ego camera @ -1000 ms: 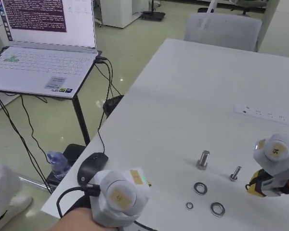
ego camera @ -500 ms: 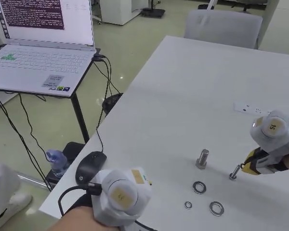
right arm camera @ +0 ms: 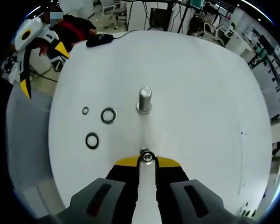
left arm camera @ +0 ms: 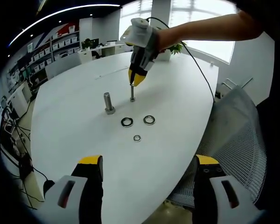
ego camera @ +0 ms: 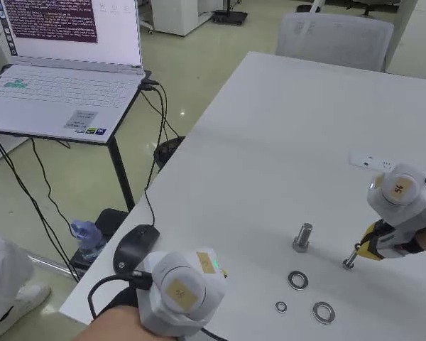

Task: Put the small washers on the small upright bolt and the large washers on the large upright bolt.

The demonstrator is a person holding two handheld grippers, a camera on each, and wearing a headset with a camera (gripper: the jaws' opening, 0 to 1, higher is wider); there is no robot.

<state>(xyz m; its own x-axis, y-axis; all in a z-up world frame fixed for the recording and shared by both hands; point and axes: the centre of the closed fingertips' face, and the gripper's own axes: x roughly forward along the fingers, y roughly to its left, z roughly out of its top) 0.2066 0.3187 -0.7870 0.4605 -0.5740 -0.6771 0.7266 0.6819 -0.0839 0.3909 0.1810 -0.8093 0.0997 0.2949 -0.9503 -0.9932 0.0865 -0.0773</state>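
The small upright bolt (ego camera: 349, 261) and the large upright bolt (ego camera: 302, 236) stand on the white table (ego camera: 270, 142). My right gripper (ego camera: 360, 250) is tilted down onto the small bolt's top. In the right gripper view its jaws are nearly together on a small metal ring, a small washer (right arm camera: 147, 155), right over that bolt, with the large bolt (right arm camera: 144, 99) beyond. Two large washers (ego camera: 297, 280) (ego camera: 323, 312) and one small washer (ego camera: 281, 307) lie flat in front of the bolts. My left gripper (left arm camera: 148, 163) hangs open over the table's near edge, holding nothing.
A white power strip (ego camera: 373, 163) lies behind the right gripper. A black mouse (ego camera: 135, 247) sits at the table's left corner, its cable running off the edge. Left of the table an open laptop (ego camera: 57, 92) rests on a stand. A grey chair (ego camera: 334, 39) is at the far end.
My right gripper has moved from right of the washers up to the small bolt, and its tips now sit on the bolt's top. The left gripper has stayed put.
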